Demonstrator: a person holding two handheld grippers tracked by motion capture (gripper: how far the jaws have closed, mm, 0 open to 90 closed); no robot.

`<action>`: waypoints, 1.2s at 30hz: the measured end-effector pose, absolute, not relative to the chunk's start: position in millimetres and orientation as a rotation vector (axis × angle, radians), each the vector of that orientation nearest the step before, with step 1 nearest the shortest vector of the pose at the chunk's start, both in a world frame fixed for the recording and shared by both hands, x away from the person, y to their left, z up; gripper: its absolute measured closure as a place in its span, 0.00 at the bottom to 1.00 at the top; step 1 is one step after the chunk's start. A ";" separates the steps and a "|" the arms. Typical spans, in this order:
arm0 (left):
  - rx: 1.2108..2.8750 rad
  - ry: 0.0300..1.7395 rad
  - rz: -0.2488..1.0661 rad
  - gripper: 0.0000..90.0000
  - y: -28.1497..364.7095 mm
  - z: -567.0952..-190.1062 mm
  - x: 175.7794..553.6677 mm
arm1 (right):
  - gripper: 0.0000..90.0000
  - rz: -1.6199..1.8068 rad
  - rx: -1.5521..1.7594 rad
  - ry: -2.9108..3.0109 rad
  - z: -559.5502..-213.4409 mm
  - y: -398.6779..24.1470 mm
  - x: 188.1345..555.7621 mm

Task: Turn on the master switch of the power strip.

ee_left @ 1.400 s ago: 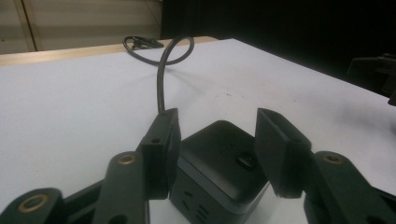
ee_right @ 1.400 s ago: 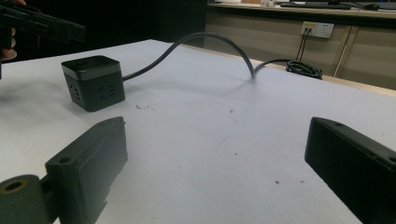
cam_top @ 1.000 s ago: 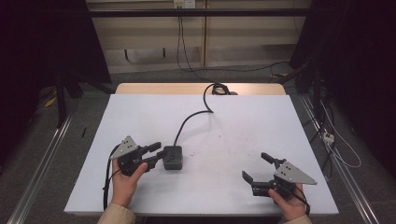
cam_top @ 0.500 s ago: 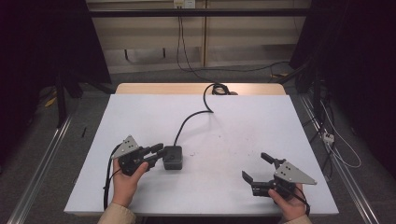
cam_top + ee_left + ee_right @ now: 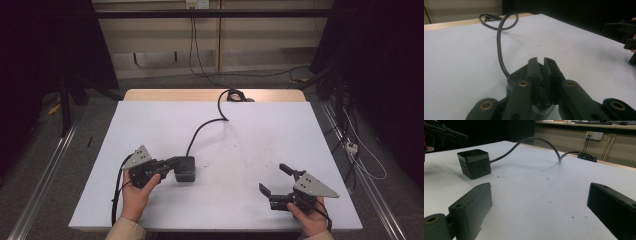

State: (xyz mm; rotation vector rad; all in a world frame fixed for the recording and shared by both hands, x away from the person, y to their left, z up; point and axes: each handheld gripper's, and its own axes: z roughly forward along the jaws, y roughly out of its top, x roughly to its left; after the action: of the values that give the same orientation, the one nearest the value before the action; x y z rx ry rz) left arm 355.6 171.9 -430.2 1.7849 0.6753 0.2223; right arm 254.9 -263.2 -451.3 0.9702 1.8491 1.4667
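White sheeting is covering the counter (image 5: pixel 150 125), with dark surroundings and a wall socket beyond the far edge. Sitting directly ahead of the left tongs (image 5: pixel 176 163) is a black cube power socket (image 5: pixel 185 169), its cable (image 5: pixel 205 125) trailing away from those tongs toward the counter's far edge. The left tongs are reaching over the cube's top, and their jaws have just been closing; in the left gripper view they are standing nearly together above the cube (image 5: pixel 524 75), with only a thin gap and nothing visible between them. The right tongs (image 5: pixel 276 181) are resting well apart from the cube, jaws spread wide and holding nothing; from their side the cube (image 5: pixel 474 163) is sitting ahead and to the left.

Assessment: the left tongs appear to be pressing or touching the cube's top rather than gripping it. Next move probably calls for either lifting off cleanly or reopening to straddle the cube's sides.
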 end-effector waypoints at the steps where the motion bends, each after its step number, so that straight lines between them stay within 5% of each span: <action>1: 1.787 0.675 0.221 0.94 171.8 -430.2 355.7 | 0.06 1.467 0.970 1.849 -451.3 -263.2 254.9; 36: 1.816 0.675 0.174 1.00 162.6 -432.4 357.6 | 0.06 1.466 0.974 1.849 -451.5 -263.7 255.0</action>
State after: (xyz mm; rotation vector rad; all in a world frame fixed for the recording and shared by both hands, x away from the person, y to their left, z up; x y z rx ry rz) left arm 357.6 162.6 -432.4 1.8161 0.6747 0.1738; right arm 255.0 -263.7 -451.5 0.9740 1.8485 1.4657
